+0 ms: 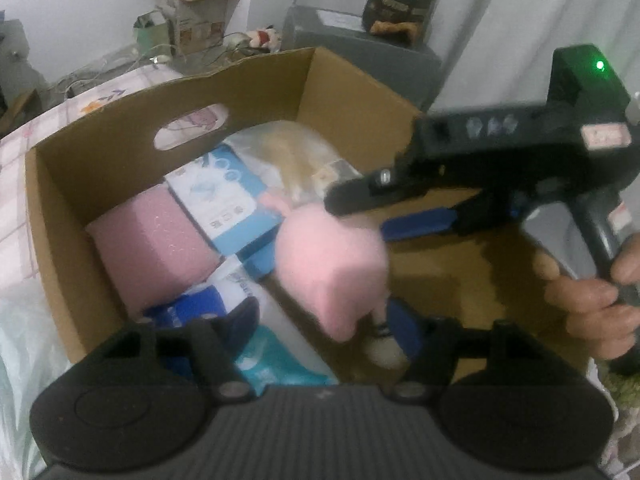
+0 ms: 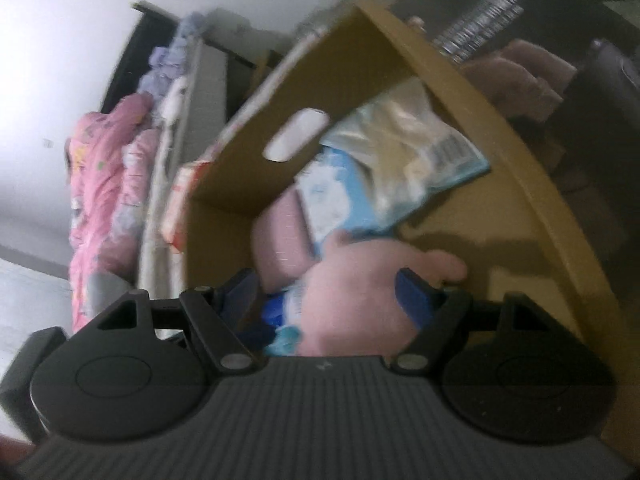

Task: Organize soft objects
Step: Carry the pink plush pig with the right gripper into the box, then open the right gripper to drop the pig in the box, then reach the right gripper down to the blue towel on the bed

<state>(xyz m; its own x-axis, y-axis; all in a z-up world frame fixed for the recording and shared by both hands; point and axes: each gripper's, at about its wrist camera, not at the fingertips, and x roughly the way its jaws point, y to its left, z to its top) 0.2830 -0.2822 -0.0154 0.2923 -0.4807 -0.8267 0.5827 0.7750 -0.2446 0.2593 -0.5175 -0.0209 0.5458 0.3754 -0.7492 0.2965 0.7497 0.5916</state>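
**Left wrist view:** A cardboard box point(image 1: 120, 128) sits on a bed point(image 1: 16, 184) with a checked sheet, and the bed's edges are cut off. A pink plush point(image 1: 332, 268), smeared by blur, hangs over the middle of the open box. It lies between the spread jaws of the left gripper point(image 1: 322, 320). One pad is at the plush's edge and the other stands clear of it, and the blur hides whether they grip it.

The right gripper point(image 1: 368, 216) reaches in from the right with a green light on its body. A hand point(image 1: 592, 304) holds its handle. Its jaws are also spread, with the tips at the plush's top. Its red label cannot be read.

Against the box's left wall lies a pink block point(image 1: 152, 248). Beside it is a blue pack point(image 1: 228, 196) whose small print and icons are too soft to read. A clear bag point(image 1: 288, 148) leans in the far corner. The right half of the box floor is bare. Behind the box, a brown bag point(image 1: 396, 8) carries pale lettering that is illegible.

**Right wrist view:** The frame is tilted and heavily blurred. The plush point(image 2: 360, 300) fills the gap between the wide jaws. It touches the right-hand pad, while the pack shows through on the other side, so whether it is gripped cannot be told. The bag's barcode panel is unreadable. A pink quilt point(image 2: 104, 184) is piled beyond the box's left wall.
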